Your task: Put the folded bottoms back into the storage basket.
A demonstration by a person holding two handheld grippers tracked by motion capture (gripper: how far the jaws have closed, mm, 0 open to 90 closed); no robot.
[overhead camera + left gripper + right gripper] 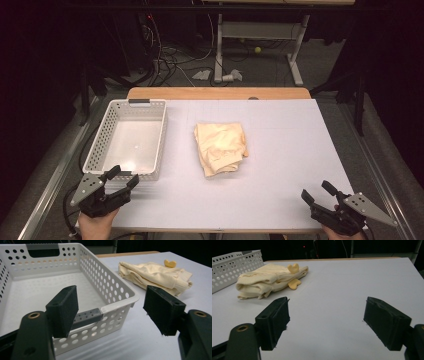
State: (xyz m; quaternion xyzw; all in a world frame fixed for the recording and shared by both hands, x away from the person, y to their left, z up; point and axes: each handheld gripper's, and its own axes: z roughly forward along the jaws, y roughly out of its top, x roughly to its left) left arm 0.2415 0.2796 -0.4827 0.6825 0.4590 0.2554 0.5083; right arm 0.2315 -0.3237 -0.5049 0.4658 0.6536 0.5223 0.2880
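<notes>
While both tools, left tool (121,180) and right tool (317,190), wait spread and empty at the surface's (300,150) near corners, the folded cloth (221,148) lies mid-surface beside the empty basket (100,145), likely its destination.

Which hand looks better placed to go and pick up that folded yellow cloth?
Probably the right. The right gripper faces the folded cloth across bare table, jaws open. The left gripper is also open but sits at the white basket corner.

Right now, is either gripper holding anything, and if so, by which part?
Nothing is held. The left gripper hangs open by the white basket, the right gripper open above the table, both apart from the folded yellow cloth.
</notes>
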